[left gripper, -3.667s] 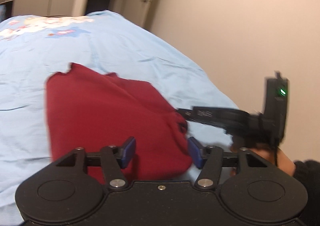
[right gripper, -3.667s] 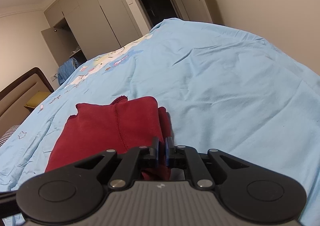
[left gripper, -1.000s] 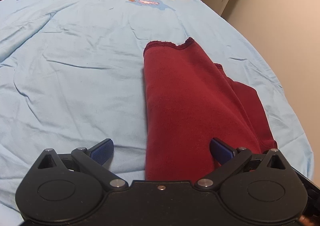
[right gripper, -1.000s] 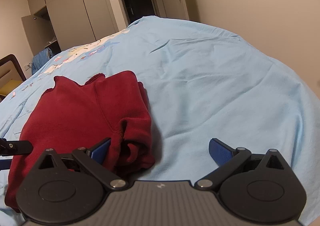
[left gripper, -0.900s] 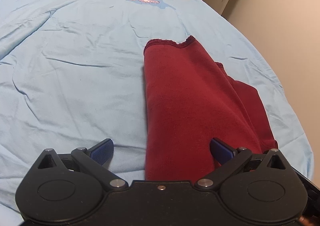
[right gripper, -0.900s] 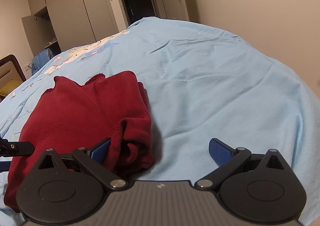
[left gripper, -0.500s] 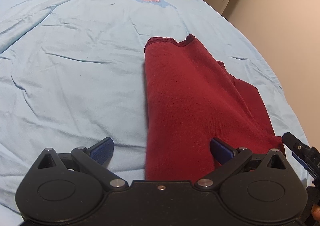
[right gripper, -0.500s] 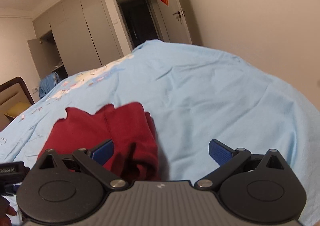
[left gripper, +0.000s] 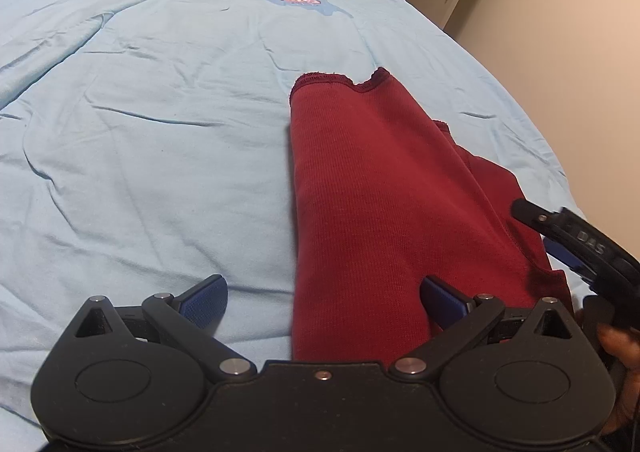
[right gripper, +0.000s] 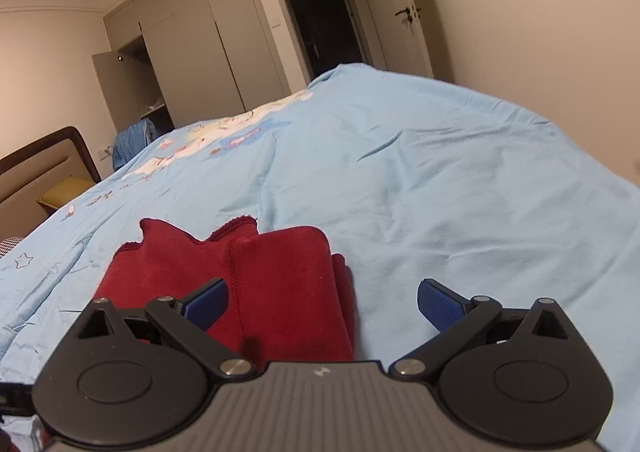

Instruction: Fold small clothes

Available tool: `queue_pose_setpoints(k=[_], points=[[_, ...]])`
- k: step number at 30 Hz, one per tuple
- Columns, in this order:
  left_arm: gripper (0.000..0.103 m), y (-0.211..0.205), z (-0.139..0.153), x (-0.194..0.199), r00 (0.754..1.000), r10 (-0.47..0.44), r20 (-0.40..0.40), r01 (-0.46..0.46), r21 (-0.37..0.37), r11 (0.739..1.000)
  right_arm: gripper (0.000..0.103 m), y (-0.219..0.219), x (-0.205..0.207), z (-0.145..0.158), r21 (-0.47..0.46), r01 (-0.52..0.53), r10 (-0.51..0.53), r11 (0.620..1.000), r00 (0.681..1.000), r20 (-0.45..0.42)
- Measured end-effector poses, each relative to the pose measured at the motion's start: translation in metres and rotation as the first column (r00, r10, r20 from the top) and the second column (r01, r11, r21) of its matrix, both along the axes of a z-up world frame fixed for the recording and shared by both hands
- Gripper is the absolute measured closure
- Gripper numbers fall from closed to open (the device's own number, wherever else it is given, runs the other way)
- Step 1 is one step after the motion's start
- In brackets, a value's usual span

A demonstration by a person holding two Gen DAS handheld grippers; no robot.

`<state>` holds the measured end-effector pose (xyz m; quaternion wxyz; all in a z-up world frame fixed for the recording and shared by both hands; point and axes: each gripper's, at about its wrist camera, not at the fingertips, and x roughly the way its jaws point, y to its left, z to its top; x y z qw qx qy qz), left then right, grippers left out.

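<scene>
Bedroom walls, a wardrobe [right gripper: 192, 44] and a dark doorway [right gripper: 324, 20] stand behind a wide bed [left gripper: 140, 132] under a pale blue sheet, which fills most of both views. On the sheet, toward its right edge, lies a dark red garment [left gripper: 380, 192], already doubled into a long strip with a thicker bunched layer along its right side. Its long axis runs straight away from both tools, near end by the tools, notched hem at the far end. The left gripper [left gripper: 322, 298] hovers with jaws spread wide and nothing between them; the strip's left edge falls between its pads, so this tool looks placed for the near left corner. The right gripper [right gripper: 322, 300] is likewise spread and empty, straddling the strip's right edge, and in the left view it reaches in low at the garment's near right corner. Judged from this, the next fold would carry the near end toward the far hem, each tool taking its own corner. The near edge is hidden behind both tool bodies, so whether either pad touches cloth cannot be told, nor what kind of garment this is.
</scene>
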<state>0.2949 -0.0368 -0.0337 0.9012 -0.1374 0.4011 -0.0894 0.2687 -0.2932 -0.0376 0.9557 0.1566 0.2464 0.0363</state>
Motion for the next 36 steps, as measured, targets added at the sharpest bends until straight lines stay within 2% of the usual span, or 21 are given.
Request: queue_pose_setpoints(k=[2,6,8,11,20,36], points=[[0.001,0.0,0.0,0.0,1.0,0.0,0.0,0.0,0.0,1.0,0.015,0.0,0.01,-0.006,0.006,0.008,-0.008,1.0,1.0,-0.016],[0.001,-0.001,-0.001,0.0,1.0,0.001,0.001,-0.001,0.004,1.0,0.029,-0.002,0.019,-0.018,0.031,-0.003,0.004,1.0,0.999,-0.044],[0.001,-0.001,-0.002,0.0,1.0,0.001,0.003,-0.002,0.007,1.0,0.043,-0.003,0.018,-0.024,0.051,-0.017,0.019,0.999,0.999,-0.05],[0.001,-0.001,-0.003,-0.001,1.0,0.001,0.007,-0.001,0.008,1.0,0.057,-0.002,0.014,-0.032,0.072,-0.047,0.05,0.996,0.998,-0.042],[0.001,-0.001,-0.003,-0.003,1.0,0.007,0.008,-0.007,0.014,1.0,0.057,0.007,-0.005,-0.051,0.01,-0.052,0.051,0.999,0.996,0.071],[0.001,-0.002,-0.003,-0.003,1.0,0.006,0.008,-0.006,0.014,1.0,0.057,0.011,-0.008,-0.052,-0.016,-0.045,0.046,0.999,0.995,0.087]])
